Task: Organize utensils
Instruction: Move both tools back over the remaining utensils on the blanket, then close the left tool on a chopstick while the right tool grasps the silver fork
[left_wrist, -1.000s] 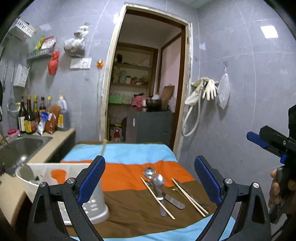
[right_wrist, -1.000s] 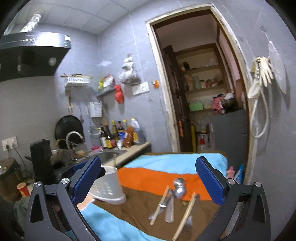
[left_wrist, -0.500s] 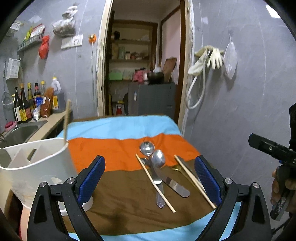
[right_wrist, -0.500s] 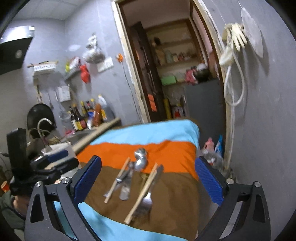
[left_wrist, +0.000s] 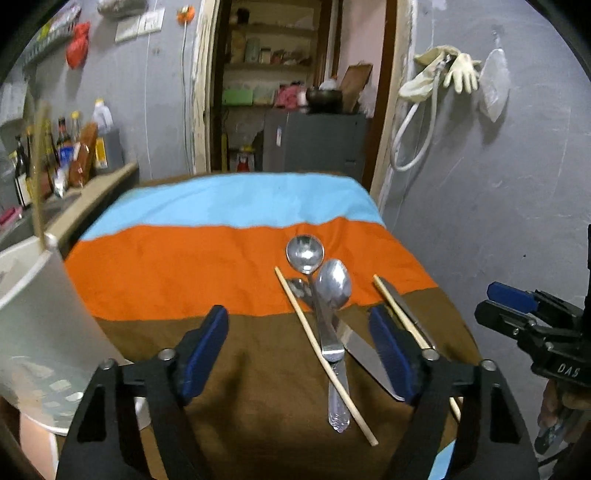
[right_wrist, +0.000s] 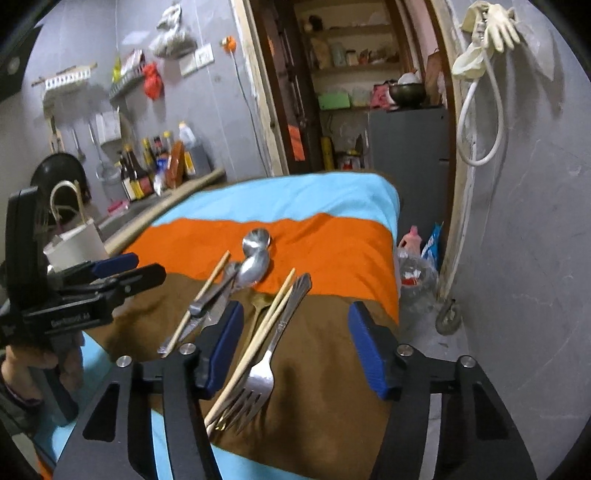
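On the striped cloth we see two spoons, a knife, a fork and loose chopsticks lying heaped together. A white utensil holder, blurred, stands at the cloth's left edge. The left gripper and right gripper hover above the heap, jaws closing on nothing.

On the table, the cloth is lying under a cluster of utensils at its right side: two spoons are resting farthest, a knife and single chopstick nearer, the fork and paired chopsticks rightmost. The holder is standing at the left edge.
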